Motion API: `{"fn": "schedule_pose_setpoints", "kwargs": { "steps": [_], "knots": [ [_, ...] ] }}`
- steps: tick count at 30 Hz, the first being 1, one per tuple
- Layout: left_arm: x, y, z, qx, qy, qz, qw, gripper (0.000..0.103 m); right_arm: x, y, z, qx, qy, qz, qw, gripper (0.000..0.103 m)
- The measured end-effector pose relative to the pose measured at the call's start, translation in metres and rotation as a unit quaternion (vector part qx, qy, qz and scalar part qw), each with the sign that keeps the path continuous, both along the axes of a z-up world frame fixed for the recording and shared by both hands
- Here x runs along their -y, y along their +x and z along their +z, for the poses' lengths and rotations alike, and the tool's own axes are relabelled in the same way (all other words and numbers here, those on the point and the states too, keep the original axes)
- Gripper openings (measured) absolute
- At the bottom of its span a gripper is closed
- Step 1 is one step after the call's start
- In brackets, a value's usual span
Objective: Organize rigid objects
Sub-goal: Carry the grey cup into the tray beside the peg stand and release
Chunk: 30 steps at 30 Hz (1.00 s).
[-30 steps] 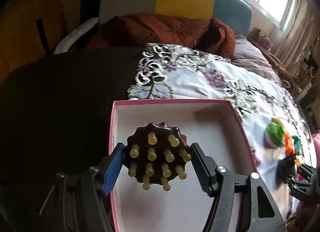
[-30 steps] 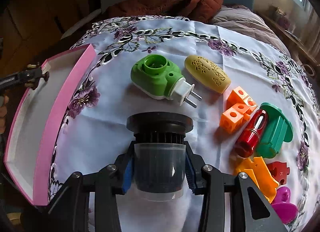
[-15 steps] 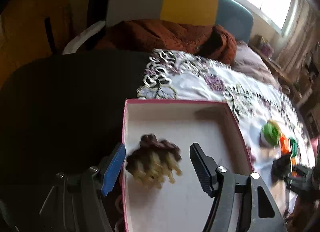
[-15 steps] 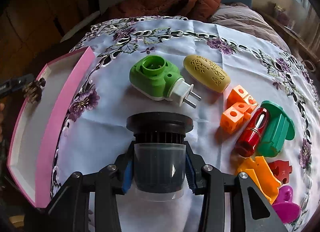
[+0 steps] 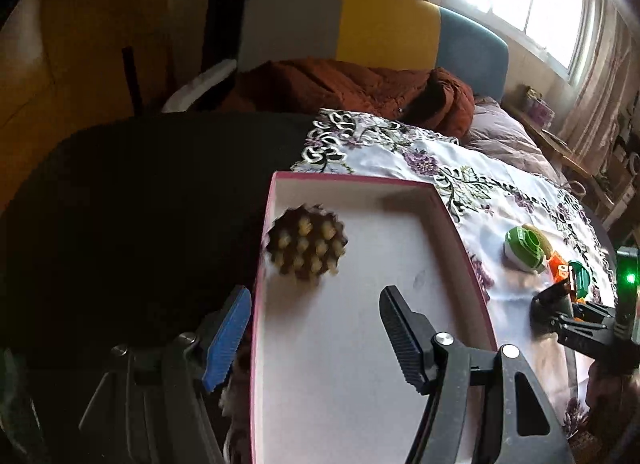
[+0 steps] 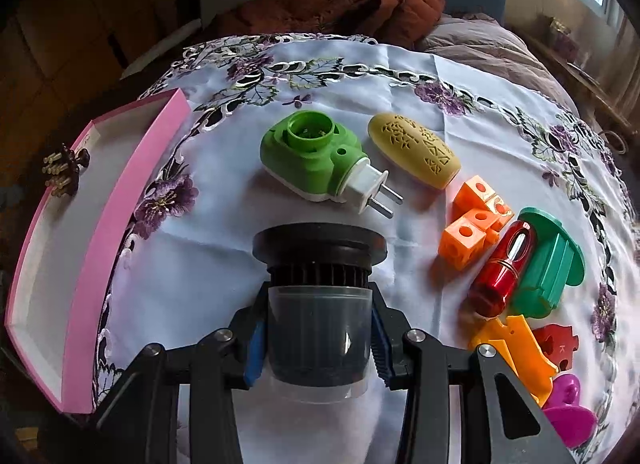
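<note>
A brown round massager with yellow pegs [image 5: 306, 244] is inside the pink box [image 5: 360, 179], against its left wall, blurred and free of any grip. My left gripper [image 5: 314, 300] hangs open just short of it, with nothing between its fingers. The right wrist view shows the same massager [image 6: 64, 169] at the far edge of the box [image 6: 120, 199]. My right gripper [image 6: 320, 328] is shut on a clear jar with a black ribbed lid [image 6: 319, 284], over the flowered cloth. In the left wrist view the right gripper [image 5: 560, 304] sits right of the box.
On the cloth lie a green plug-in device [image 6: 312, 159], a yellow oval case [image 6: 414, 149], orange cubes [image 6: 472, 223], a red cylinder [image 6: 504, 268], a green flanged piece [image 6: 552, 264] and several small parts at the right. A chair with a brown jacket [image 5: 352, 87] stands behind the table.
My left gripper let go of the massager, which now is in the box, and drew back and up from it. The right gripper and its jar stayed put.
</note>
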<state>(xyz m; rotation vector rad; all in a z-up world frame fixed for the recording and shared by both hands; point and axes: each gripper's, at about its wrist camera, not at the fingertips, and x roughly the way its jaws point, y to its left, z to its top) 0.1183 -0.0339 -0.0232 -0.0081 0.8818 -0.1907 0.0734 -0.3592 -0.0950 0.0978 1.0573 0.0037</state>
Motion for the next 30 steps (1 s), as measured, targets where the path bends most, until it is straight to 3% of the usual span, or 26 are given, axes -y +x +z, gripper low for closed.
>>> {"fn": "schedule_pose_setpoints", "kwargs": {
  "steps": [10, 30],
  "knots": [
    [-0.011, -0.047, 0.010, 0.016, -0.004, 0.037, 0.9992, 0.068, -0.004, -0.001, -0.001, 0.004, -0.011, 0.002, 1.000, 0.044],
    [-0.018, -0.077, 0.001, 0.002, -0.006, 0.053, 0.9986, 0.068, -0.006, -0.004, -0.002, 0.005, -0.014, -0.007, 1.000, 0.043]
  ]
}}
